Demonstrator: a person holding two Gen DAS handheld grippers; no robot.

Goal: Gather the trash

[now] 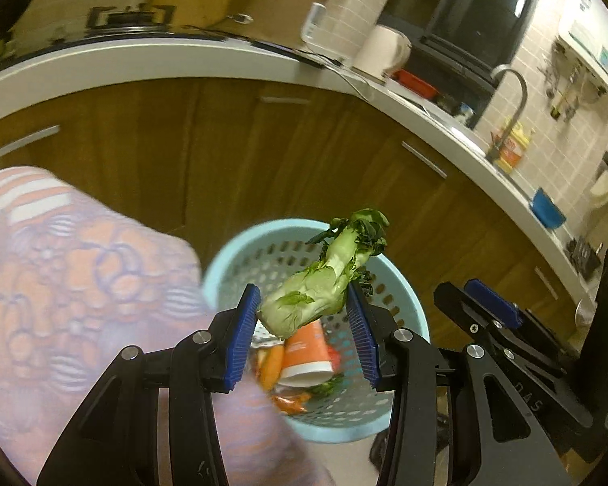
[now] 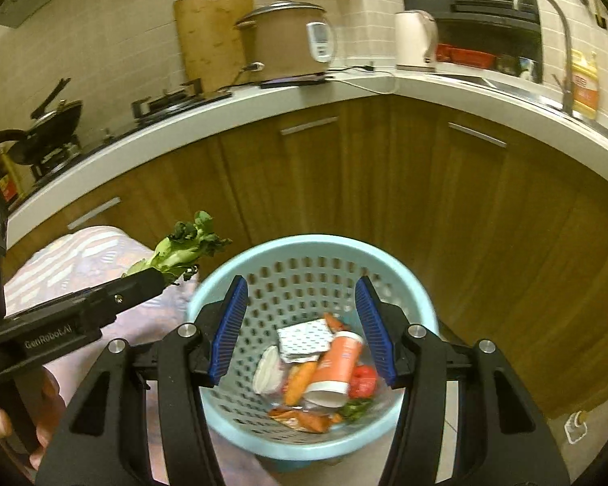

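My left gripper (image 1: 304, 308) is shut on a green bok choy stalk (image 1: 324, 283) and holds it above the light blue perforated trash basket (image 1: 231, 255). The stalk also shows in the right wrist view (image 2: 182, 247), left of the basket (image 2: 304, 247). My right gripper (image 2: 302, 316) is open and empty, right above the basket; it shows at the right in the left wrist view (image 1: 482, 299). In the basket lie an orange paper cup (image 2: 336, 364), a carrot piece (image 2: 300, 380), a patterned wrapper (image 2: 304, 340), a white lid (image 2: 267, 368) and red scraps (image 2: 362, 380).
A cloth-covered surface (image 1: 73, 275) with an orange and purple pattern lies left of the basket. Wooden cabinets (image 2: 385, 186) under a white counter (image 2: 263, 101) stand behind. On the counter are a rice cooker (image 2: 287, 40), a kettle (image 2: 415, 40), a stove (image 2: 52, 137) and a sink tap (image 2: 555, 32).
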